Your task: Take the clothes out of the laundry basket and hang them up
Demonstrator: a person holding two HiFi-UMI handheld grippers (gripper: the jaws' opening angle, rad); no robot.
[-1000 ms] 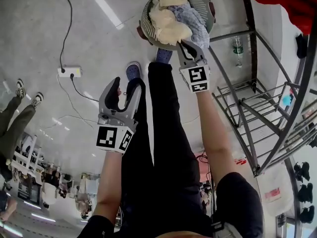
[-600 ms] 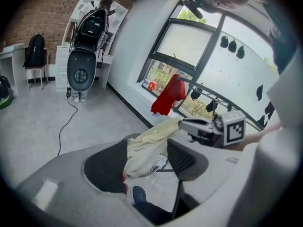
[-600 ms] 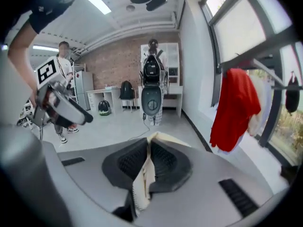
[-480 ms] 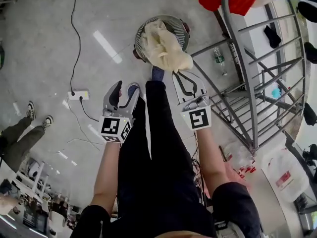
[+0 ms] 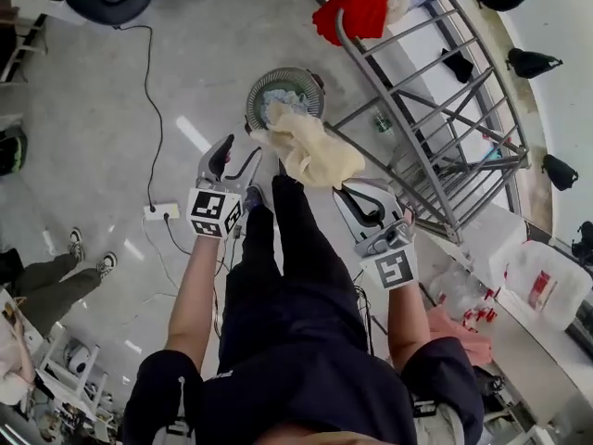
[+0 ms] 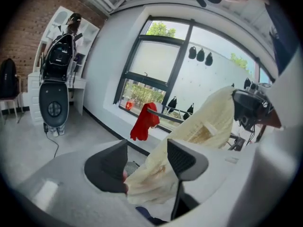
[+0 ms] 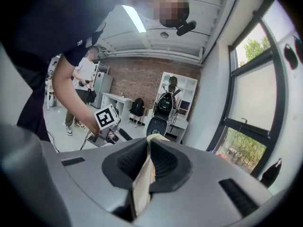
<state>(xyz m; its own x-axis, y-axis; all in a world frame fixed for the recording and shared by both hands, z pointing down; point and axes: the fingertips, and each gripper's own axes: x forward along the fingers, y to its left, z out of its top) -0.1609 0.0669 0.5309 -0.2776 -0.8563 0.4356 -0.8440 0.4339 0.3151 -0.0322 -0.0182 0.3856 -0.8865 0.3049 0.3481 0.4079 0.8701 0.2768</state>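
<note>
Two grippers are held up in front of the person's dark trousers in the head view. The right gripper (image 5: 352,189), at centre right, is pinched tight on a fold of the cream garment (image 5: 310,151); the right gripper view shows that fold squeezed between the pads. The left gripper (image 5: 236,153), at centre left, is spread. In the left gripper view the garment's lower end is seen between the two jaws, and neither pad is pressed on it. The garment is stretched in the air between the grippers, over the near rim of the round laundry basket (image 5: 256,100), which stands on the floor at upper centre with bluish cloth lying in it.

Open floor (image 5: 83,109) is found across the left of the frame, crossed only by a black cable (image 5: 151,109) and a white power strip (image 5: 159,211). The right side is closed in by the metal drying rack (image 5: 435,109), whose curved rail passes near the garment's right edge; a red garment (image 5: 352,12) is draped over its upper end. A white jug (image 5: 547,281) is set at the lower right.

A large window (image 6: 156,65) behind the rack is shown upright only in the left gripper view, with a scooter (image 6: 54,93) against the white wall. A brick wall (image 7: 137,79) is shown in the right gripper view.
</note>
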